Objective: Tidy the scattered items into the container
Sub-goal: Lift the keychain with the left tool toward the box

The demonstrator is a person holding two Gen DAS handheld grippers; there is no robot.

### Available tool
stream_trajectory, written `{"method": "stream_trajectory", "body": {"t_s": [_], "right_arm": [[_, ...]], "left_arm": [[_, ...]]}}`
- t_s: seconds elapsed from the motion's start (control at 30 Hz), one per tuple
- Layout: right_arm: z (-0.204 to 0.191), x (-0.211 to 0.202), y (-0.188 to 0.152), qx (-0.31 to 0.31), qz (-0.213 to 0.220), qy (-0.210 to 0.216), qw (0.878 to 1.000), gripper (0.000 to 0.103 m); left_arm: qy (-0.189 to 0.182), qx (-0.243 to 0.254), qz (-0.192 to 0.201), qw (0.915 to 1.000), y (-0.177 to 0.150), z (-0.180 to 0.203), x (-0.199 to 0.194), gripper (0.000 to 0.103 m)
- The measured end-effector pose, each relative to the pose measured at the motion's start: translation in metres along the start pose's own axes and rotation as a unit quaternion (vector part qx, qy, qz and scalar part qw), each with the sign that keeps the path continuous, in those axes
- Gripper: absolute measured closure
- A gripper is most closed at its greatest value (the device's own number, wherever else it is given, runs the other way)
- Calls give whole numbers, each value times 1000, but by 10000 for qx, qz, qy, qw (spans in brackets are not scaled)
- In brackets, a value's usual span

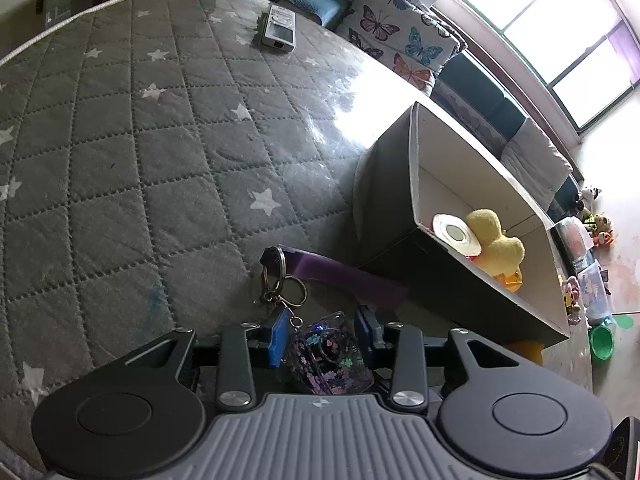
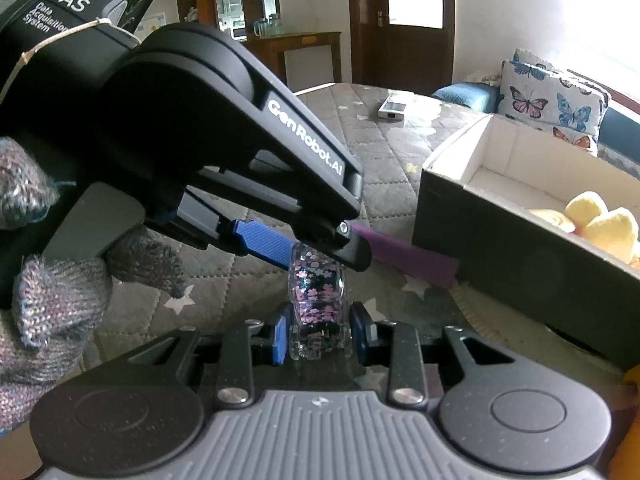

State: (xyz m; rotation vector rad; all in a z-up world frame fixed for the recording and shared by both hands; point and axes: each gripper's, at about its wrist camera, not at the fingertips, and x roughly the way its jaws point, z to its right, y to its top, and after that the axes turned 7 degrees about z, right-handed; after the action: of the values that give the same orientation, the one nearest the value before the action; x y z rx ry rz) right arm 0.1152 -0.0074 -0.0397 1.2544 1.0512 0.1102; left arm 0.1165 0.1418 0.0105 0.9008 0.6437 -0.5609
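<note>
surface: grey quilted star-print mat (image 1: 160, 152), a remote (image 1: 279, 26) at upper centre of the left view, butterfly cushions (image 1: 396, 40) and a bright window (image 1: 560, 32) at upper right, a wooden door (image 2: 400, 20) at top of the right view. box (image 2: 520, 240) at right holds a yellow plush (image 1: 496, 240) and a tape roll (image 1: 456, 234); purple strip (image 2: 408, 258) lies against it. right gripper (image 2: 320, 336) is clamped on the glitter case (image 2: 318, 292) at lower centre; left gripper (image 1: 326, 334) jaws straddle the same case, pads apart from it, keyring (image 1: 280, 280) just ahead.

We see daylight pour from the window (image 1: 560, 32) at upper right, blown out white. Glare streaks the surface (image 1: 352, 108); edges bend.
</note>
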Motion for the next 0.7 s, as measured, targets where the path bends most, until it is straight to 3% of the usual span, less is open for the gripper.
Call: {"method": "stream_trajectory", "body": {"t_s": [0.33, 0.7], "right_arm": [[0, -31, 17, -82, 472, -112, 9988, 72], [26, -61, 63, 82, 1180, -447, 9920, 72]], "left_arm": [[-164, 259, 428, 9986, 10, 26, -33, 65], [-446, 922, 950, 9902, 44, 86, -58, 65]]}}
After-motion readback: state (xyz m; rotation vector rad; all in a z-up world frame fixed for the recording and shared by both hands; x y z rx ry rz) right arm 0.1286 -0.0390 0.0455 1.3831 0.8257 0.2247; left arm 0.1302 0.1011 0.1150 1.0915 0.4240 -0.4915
